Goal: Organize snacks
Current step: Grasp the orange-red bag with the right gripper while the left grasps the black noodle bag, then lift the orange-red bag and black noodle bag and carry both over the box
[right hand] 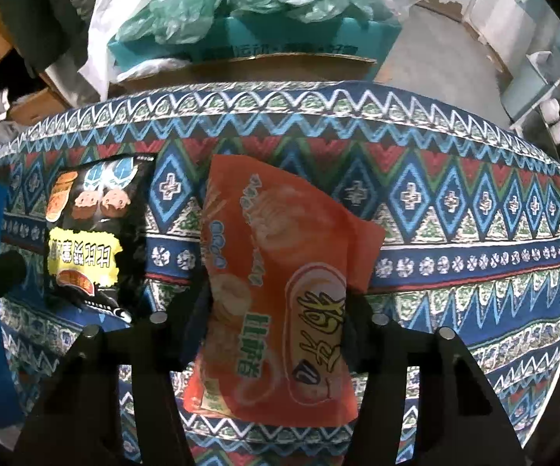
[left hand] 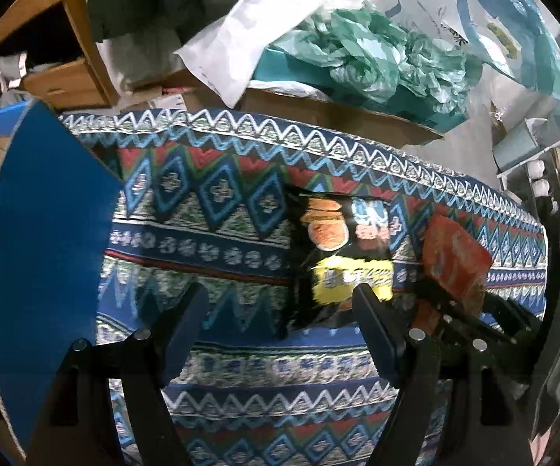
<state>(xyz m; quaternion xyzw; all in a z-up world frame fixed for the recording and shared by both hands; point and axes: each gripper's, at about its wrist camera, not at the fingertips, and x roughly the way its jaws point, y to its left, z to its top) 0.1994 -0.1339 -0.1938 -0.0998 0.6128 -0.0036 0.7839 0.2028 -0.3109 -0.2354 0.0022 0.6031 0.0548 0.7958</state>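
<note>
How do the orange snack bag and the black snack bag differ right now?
The orange snack bag sits between the fingers of the right hand-held gripper, which press its sides; the black snack bag lies free on the patterned cloth, with no fingers around it. The orange bag has a red oval label, the black one a yellow panel and pictured pastries. The orange bag looks crumpled and tilted, the black one flat. Both are sealed packets.

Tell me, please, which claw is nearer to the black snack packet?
Left. The left claw hangs open just beside the black snack packet, one finger overlapping its lower edge. The right claw sits further off, closed around the orange snack packet.
</note>
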